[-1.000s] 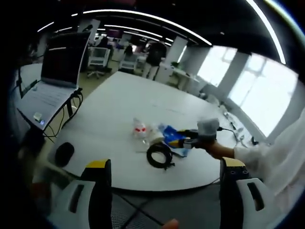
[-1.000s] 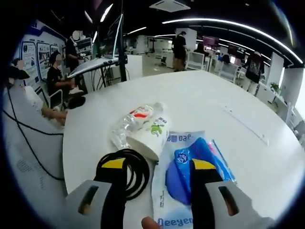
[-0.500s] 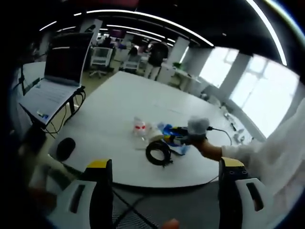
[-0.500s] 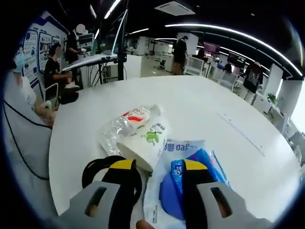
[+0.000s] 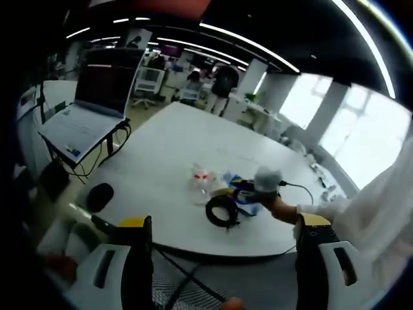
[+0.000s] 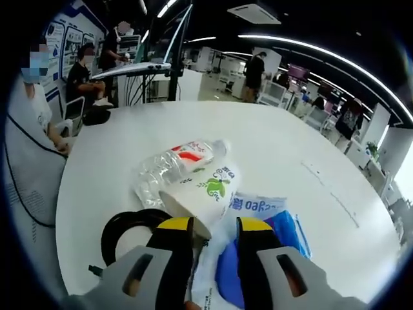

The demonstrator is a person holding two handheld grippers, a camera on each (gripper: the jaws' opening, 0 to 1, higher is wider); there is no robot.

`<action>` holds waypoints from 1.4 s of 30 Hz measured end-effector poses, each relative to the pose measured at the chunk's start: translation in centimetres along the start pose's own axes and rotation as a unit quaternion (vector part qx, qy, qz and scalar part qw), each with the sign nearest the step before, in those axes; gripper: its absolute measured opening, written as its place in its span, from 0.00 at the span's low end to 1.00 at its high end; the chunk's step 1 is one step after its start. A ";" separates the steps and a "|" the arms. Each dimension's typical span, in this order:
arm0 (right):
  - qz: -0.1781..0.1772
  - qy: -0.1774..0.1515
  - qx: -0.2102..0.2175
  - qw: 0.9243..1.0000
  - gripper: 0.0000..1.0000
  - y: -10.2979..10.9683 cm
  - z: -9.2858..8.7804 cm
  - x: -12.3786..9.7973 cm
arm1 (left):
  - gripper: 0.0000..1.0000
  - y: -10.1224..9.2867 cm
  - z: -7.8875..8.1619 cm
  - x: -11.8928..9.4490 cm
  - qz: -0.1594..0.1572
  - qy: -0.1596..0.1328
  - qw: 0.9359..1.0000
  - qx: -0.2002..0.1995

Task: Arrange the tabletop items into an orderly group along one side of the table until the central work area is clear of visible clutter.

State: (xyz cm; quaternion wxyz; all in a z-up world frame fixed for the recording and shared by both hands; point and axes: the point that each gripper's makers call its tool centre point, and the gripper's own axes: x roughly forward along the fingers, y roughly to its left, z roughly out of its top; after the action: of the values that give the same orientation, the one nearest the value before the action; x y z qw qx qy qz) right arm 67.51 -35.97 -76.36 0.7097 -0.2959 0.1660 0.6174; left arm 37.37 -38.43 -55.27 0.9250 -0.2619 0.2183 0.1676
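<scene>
On the round white table (image 5: 169, 139) lies a small cluster: a crushed clear bottle (image 5: 201, 175), a paper cup on its side (image 5: 218, 188), a blue-and-white packet (image 5: 241, 191) and a black cable coil (image 5: 221, 211). My left gripper (image 5: 222, 221) hangs off the table's near edge, wide open and holding nothing. My right gripper (image 6: 214, 226) sits low over the cluster, jaws narrowed with a small gap. The packet's (image 6: 258, 210) white edge and the cup's (image 6: 203, 190) end lie between them. The bottle (image 6: 169, 169) lies just beyond and the coil (image 6: 126, 229) to the left.
A laptop on a stand (image 5: 90, 103) stands off the table's left side, with a dark round object (image 5: 99, 196) below it. A thin cable (image 5: 303, 187) runs across the table on the right. Seated people (image 6: 84, 77) and desks lie beyond the table (image 6: 290, 148).
The right gripper's jaws have closed in steadily over the packet's edge and the cup. The left view has pulled back a little; its jaws stay wide.
</scene>
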 end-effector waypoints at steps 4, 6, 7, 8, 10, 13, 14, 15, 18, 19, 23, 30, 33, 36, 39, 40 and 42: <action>0.002 -0.006 -0.015 1.000 0.09 -0.1 0.6 0.1 | 0.89 -0.1 -0.1 0.0 0.000 -0.001 1.000 0.000; -0.002 0.003 -0.031 1.000 0.04 -0.2 0.5 -0.1 | 0.89 -0.2 0.0 0.1 -0.001 -0.001 1.000 -0.001; -0.005 0.002 -0.036 0.999 0.03 -0.2 0.7 -0.2 | 0.89 -0.2 0.0 0.1 -0.002 -0.001 1.000 -0.001; -0.013 0.003 -0.036 0.999 0.02 -0.6 0.8 -0.4 | 0.89 -0.3 0.0 0.1 -0.003 -0.001 1.000 -0.001; -0.024 0.001 -0.020 0.999 0.01 -1.3 0.9 -0.8 | 0.89 -0.3 -0.1 0.2 -0.004 -0.002 1.000 -0.002; -0.016 -0.006 0.032 0.999 0.00 -1.5 1.3 -1.4 | 0.89 -0.4 -0.1 0.3 -0.007 -0.003 1.000 -0.002; -0.017 -0.008 0.043 0.999 0.00 -1.7 1.4 -1.6 | 0.89 -0.5 0.0 0.4 -0.009 -0.003 1.000 -0.001; -0.016 -0.011 0.043 0.999 0.00 -2.0 1.6 -2.0 | 0.89 -0.6 0.0 0.4 -0.010 -0.004 1.000 0.000; -0.011 -0.012 0.051 0.999 0.00 -2.3 1.7 -2.2 | 0.89 -0.7 0.0 0.6 -0.016 -0.005 1.000 0.000; -0.010 -0.015 0.055 0.998 0.00 -2.2 2.0 -2.7 | 0.89 -0.8 0.0 0.7 -0.018 -0.005 1.000 0.000; -0.002 -0.017 0.080 0.997 0.00 -2.0 2.6 -3.3 | 0.89 -0.9 0.1 0.9 -0.027 -0.005 1.000 0.003; 0.014 -0.019 0.107 0.994 0.00 -1.7 3.6 -5.2 | 0.89 -1.1 0.4 1.6 -0.042 -0.003 0.999 0.012; 0.021 -0.017 0.113 0.993 0.00 -1.7 3.7 -6.0 | 0.89 -1.4 0.4 2.2 -0.052 -0.001 0.999 0.013; 0.041 -0.009 0.138 0.989 0.00 -1.1 3.6 -6.4 | 0.89 -1.9 0.4 2.7 -0.062 0.004 0.998 0.019; 0.058 0.000 0.158 0.986 0.00 -0.9 3.3 -6.9 | 0.89 -2.2 0.4 3.3 -0.072 0.015 0.997 0.037; 0.066 0.014 0.163 0.984 0.00 -0.8 3.1 -7.2 | 0.89 -2.2 0.4 3.7 -0.075 0.021 0.996 0.049; 0.074 0.014 0.169 0.983 0.00 -0.7 3.7 -8.1 | 0.89 -1.9 0.4 4.4 -0.078 0.027 0.995 0.057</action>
State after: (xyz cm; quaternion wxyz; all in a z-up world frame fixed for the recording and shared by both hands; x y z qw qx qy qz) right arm 66.26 -40.03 -68.49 0.6997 -0.1671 0.2994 0.6268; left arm 42.06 -38.91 -56.35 0.9425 -0.2293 0.2316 0.0747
